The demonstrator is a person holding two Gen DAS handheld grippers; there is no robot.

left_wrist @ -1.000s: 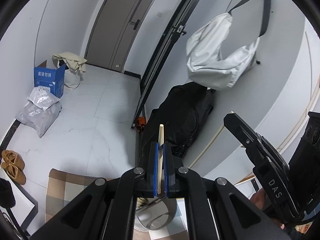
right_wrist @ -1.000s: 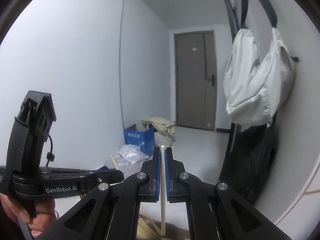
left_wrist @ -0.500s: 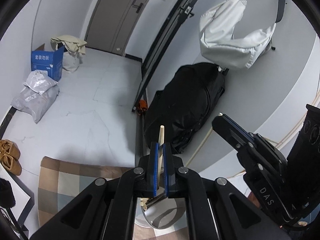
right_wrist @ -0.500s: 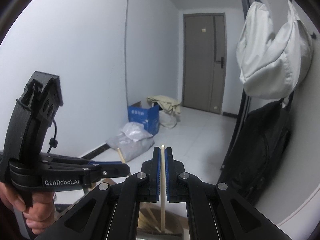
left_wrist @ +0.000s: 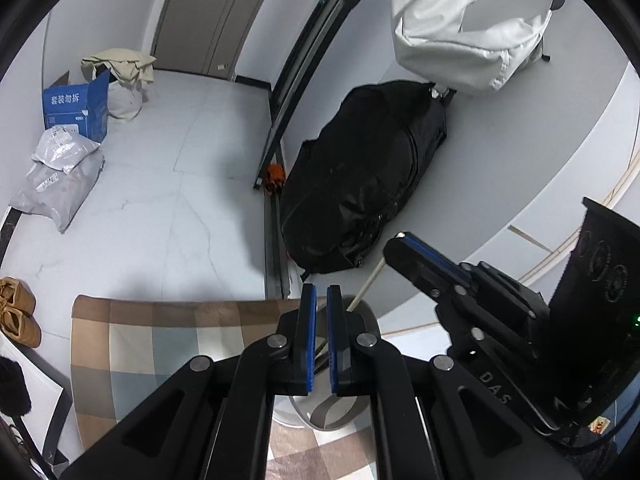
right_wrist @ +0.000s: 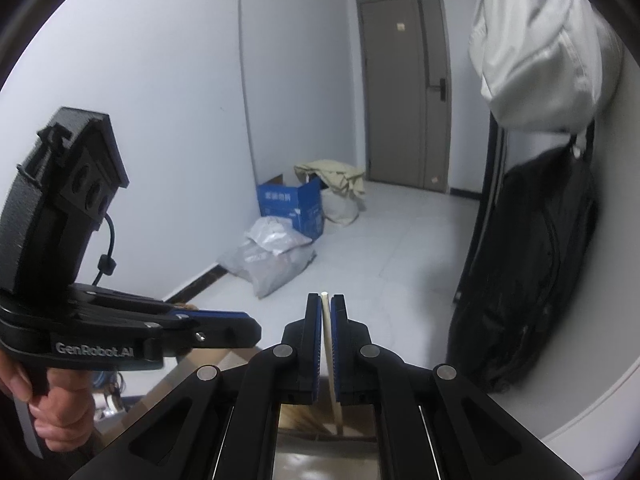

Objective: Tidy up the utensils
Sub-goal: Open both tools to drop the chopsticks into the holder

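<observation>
My left gripper (left_wrist: pixel 321 294) hangs over a shiny metal cup (left_wrist: pixel 334 412) on the checked cloth (left_wrist: pixel 160 344). Its blue pads stand slightly apart with nothing between them. Pale sticks show inside the cup behind the fingers. My right gripper (right_wrist: pixel 326 300) is shut on a pale wooden chopstick (right_wrist: pixel 329 344) that points down into the cup (right_wrist: pixel 328 444). The right gripper also shows in the left wrist view (left_wrist: pixel 404 240), with the chopstick (left_wrist: pixel 366 286) slanting to the cup rim. The left gripper shows in the right wrist view (right_wrist: pixel 240 326).
A black bag (left_wrist: pixel 360 184) leans on the wall beyond the table, with a white bag (left_wrist: pixel 460 40) hanging above it. A blue box (left_wrist: pixel 76 108), grey parcels (left_wrist: pixel 56 180) and shoes (left_wrist: pixel 16 312) lie on the floor. A black rail (left_wrist: pixel 276 224) runs along the floor.
The left gripper let go of its chopstick, which dropped into the cup; its pads are now slightly apart. Both grippers tilted downward. The right gripper still holds its chopstick.
</observation>
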